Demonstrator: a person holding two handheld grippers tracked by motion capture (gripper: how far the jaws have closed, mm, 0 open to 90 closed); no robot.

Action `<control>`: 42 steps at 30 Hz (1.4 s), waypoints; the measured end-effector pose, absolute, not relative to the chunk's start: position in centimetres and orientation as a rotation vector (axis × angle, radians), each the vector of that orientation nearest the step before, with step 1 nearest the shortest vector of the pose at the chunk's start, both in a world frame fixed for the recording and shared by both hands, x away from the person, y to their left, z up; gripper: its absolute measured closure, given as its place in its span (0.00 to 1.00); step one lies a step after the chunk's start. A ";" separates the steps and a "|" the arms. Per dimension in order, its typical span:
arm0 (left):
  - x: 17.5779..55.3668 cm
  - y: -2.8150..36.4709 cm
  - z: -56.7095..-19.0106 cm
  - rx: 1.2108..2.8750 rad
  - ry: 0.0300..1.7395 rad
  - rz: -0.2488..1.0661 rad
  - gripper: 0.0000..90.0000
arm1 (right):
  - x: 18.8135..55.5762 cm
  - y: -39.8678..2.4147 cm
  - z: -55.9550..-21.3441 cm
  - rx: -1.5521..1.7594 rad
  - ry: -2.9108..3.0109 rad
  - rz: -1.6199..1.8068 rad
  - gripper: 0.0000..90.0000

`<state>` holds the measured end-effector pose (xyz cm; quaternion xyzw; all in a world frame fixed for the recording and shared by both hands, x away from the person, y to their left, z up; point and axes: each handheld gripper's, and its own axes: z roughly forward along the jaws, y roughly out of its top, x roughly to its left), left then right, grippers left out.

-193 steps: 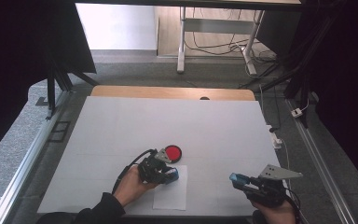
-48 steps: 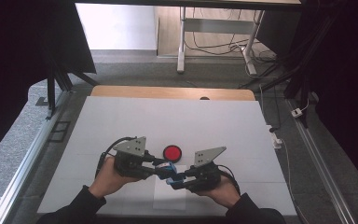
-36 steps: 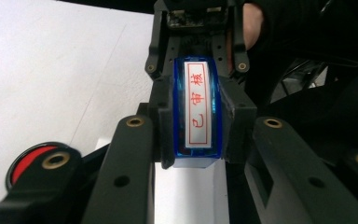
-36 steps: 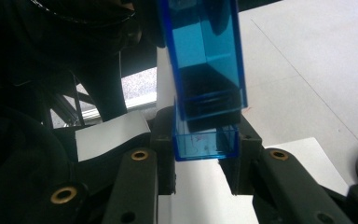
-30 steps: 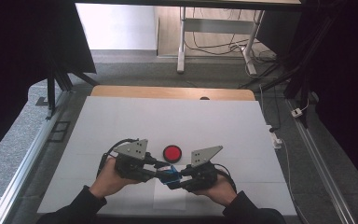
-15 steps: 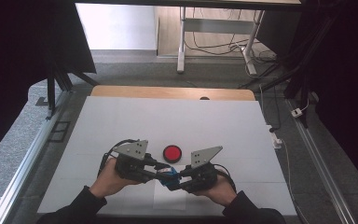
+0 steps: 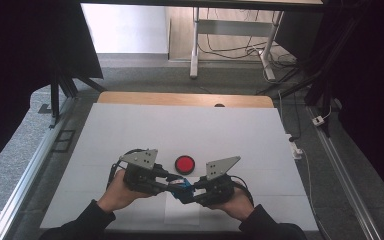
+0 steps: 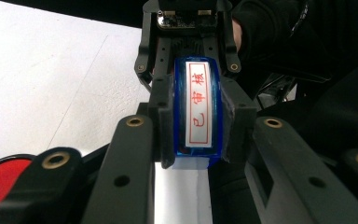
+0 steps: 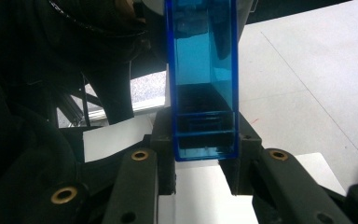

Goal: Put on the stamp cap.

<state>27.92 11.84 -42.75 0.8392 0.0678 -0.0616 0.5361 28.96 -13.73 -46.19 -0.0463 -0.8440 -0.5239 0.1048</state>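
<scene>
A blue see-through stamp (image 7: 182, 189) with a white label in red characters (image 8: 199, 109) hangs just above the white paper sheet (image 7: 182, 215). My left gripper (image 7: 173, 185) comes in from the left, shut on one end. My right gripper (image 7: 193, 190) faces it from the right, shut on the other end. In the left gripper view the stamp sits between my left gripper's (image 8: 199, 120) pads, with the right gripper (image 8: 186, 42) clamped on it beyond. In the right gripper view the blue body (image 9: 203, 70) rises from my right gripper (image 9: 204, 156).
A round red ink pad (image 7: 184, 163) lies on the white table cover (image 7: 190, 125) just beyond the two grippers, and its edge (image 8: 0, 179) appears in the left gripper view. The paper sheet (image 9: 200, 200) lies under the jaws. A wooden table edge (image 7: 180, 98) runs along the back.
Several seconds ago the hands were apart, the right one at the table's right side. They have since met over the paper, both on the stamp. Over the last second nothing has moved.
</scene>
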 end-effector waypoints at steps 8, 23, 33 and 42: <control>27.8 11.7 -42.5 2.017 0.175 -0.121 0.77 | 28.9 -13.7 -46.2 -0.169 -2.494 -1.549 0.75; 27.7 12.1 -41.9 2.016 0.213 -0.084 0.77 | 28.9 -14.1 -46.0 -0.220 -2.545 -1.572 0.64; 27.7 12.5 -41.8 2.025 0.229 -0.067 0.77 | 28.7 -14.4 -45.9 -0.256 -2.581 -1.578 0.56; 27.7 13.0 -41.7 2.037 0.272 -0.035 0.77 | 28.6 -14.9 -45.7 -0.305 -2.604 -1.584 0.50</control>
